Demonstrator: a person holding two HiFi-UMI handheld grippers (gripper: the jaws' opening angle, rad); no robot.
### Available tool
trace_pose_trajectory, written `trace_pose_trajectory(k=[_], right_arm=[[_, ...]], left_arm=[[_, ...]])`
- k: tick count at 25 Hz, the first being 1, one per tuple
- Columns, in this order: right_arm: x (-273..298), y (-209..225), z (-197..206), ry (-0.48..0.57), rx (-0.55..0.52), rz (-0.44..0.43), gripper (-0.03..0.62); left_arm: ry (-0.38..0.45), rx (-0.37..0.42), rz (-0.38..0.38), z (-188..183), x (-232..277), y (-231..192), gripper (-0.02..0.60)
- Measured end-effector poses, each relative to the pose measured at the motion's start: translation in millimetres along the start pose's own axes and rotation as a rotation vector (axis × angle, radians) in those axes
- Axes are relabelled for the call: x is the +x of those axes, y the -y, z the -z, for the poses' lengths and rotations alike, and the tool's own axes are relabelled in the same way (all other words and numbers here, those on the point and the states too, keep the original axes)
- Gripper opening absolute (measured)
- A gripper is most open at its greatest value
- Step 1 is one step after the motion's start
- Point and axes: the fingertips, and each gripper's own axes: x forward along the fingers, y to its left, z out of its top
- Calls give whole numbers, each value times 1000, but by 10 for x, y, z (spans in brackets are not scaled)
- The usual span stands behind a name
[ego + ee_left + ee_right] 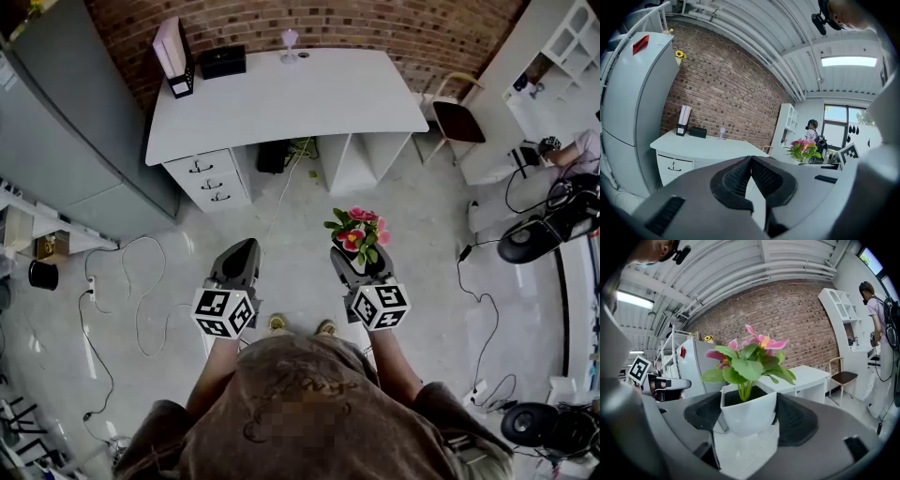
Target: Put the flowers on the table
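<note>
Flowers (357, 230) pot (747, 411) pinched upright in right gripper (362, 265) fingers (801, 420) so nothing tips b4 tabletop (281, 98); left gripper (244, 248) fingers (736, 180) closed, empty.

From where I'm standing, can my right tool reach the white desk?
Probably not yet: the right tool, holding the flower pot, sits well short of the desk, though only floor lies between.

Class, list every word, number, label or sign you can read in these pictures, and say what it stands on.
Nothing here is legible.
Red label on the refrigerator: blurred, unreadable.
White label on the file holder: too small to read.
Marker cubes of the left gripper and right gripper: square patterns only, no letters.
White flower pot: no print.
</note>
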Motion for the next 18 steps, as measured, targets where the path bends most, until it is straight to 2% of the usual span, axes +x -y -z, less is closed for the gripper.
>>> trace_pose_trajectory(k=[5, 12, 18], right_arm=[[159, -142, -8, 10, 12, 7, 365], [365, -406, 49, 29, 15, 43, 365], [405, -421, 73, 25, 25, 63, 365]], left_arm=[[0, 0, 15, -72, -3, -200, 21], [2, 17, 74, -131, 67, -527, 21], [-19, 8, 109, -81, 186, -589, 21]])
